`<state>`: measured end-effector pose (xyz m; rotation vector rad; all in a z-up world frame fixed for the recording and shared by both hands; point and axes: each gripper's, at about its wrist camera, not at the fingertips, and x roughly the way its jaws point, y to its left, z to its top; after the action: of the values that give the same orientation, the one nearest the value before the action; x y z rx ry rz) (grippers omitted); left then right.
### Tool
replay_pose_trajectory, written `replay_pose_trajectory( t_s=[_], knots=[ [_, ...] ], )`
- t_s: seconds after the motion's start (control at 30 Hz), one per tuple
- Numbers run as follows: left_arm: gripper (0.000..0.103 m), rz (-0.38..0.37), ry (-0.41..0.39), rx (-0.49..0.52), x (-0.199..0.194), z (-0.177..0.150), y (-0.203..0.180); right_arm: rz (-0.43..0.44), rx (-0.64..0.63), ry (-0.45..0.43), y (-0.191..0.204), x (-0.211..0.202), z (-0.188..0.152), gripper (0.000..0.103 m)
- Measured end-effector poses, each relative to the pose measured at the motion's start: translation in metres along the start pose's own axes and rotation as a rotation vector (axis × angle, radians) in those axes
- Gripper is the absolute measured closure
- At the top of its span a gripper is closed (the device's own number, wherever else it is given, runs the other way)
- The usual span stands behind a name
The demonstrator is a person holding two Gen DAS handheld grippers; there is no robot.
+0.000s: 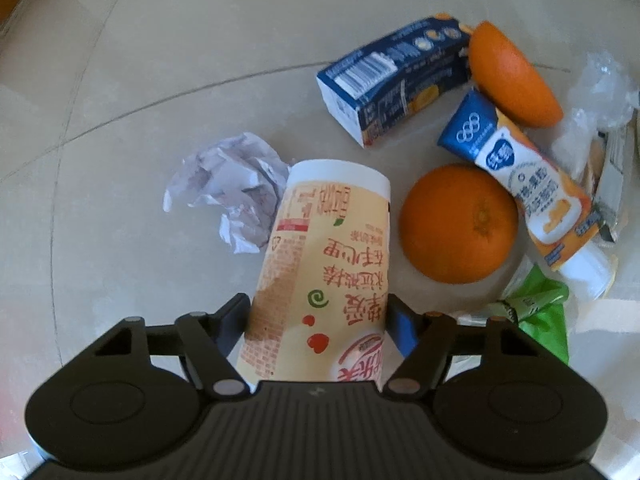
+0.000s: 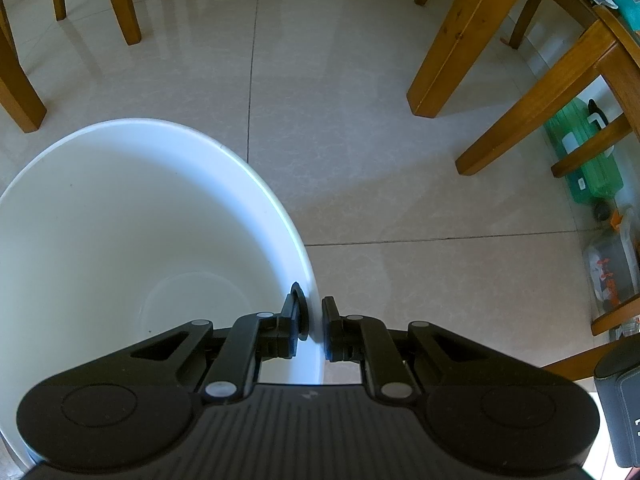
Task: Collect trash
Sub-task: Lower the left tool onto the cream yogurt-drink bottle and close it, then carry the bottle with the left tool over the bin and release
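Observation:
In the left wrist view a tall cream paper cup [image 1: 328, 248] with red print stands between the fingers of my left gripper [image 1: 318, 312]. Both fingers touch its sides, and its white-banded end points away from the camera toward the tiled floor. Around it lie a crumpled white paper [image 1: 228, 192], a blue juice carton [image 1: 396, 76], a whole orange [image 1: 458, 222], an orange half [image 1: 512, 76] and a blue-and-white tube pack [image 1: 520, 184]. In the right wrist view my right gripper [image 2: 316, 320] is shut on the rim of a white bucket [image 2: 120, 200], which looks empty.
A green wrapper [image 1: 540, 312] and clear plastic [image 1: 600, 92] lie at the right edge of the litter. Wooden chair and table legs [image 2: 460, 40] stand around the bucket, and a green case [image 2: 588, 152] sits under the furniture on the right.

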<state>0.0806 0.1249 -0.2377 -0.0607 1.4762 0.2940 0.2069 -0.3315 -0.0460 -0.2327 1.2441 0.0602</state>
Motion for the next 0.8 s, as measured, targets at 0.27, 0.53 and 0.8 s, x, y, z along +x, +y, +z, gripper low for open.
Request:
replay_pose_trajectory(
  t_s=[0.27,0.53,0.8],
  knots=[
    [0.031,-0.040,0.010,-0.040,-0.031,0.002,-0.002,0.003,-0.001,0.005,-0.001,-0.001,0.002,0.089],
    [0.031,-0.067,-0.034,0.032,-0.105,0.015,-0.014,0.012,-0.003,0.006,-0.004,-0.001,0.002,0.089],
    [0.031,-0.206,-0.225,0.168,-0.234,0.076,-0.056,0.008,-0.015,0.000,0.000,0.000,-0.002,0.089]
  ],
)
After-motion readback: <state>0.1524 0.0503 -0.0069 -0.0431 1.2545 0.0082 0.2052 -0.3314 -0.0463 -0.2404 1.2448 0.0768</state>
